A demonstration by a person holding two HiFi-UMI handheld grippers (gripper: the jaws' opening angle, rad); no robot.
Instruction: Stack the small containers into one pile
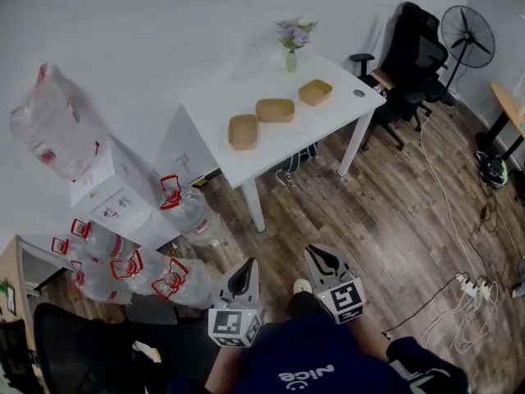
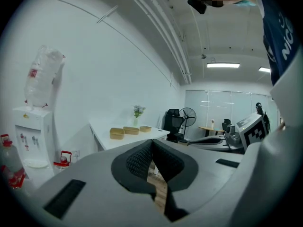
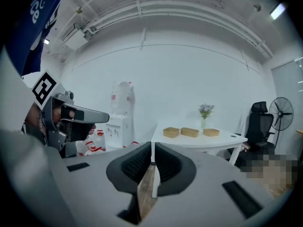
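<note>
Three small tan containers lie in a row on the white table (image 1: 328, 109): a left container (image 1: 243, 131), a middle container (image 1: 275, 110) and a right container (image 1: 315, 92). They show far off in the left gripper view as the left container (image 2: 117, 133) and its neighbours, and in the right gripper view with the middle container (image 3: 190, 132). My left gripper (image 1: 244, 273) and right gripper (image 1: 319, 258) hang near my body over the floor, well short of the table. Both are shut with nothing between the jaws.
A small vase of flowers (image 1: 293, 43) stands at the table's back edge. A water dispenser (image 1: 115, 189) and several water bottles (image 1: 176, 277) sit at the left. Black office chair (image 1: 410, 56), a fan (image 1: 467, 35) and floor cables (image 1: 472, 290) lie to the right.
</note>
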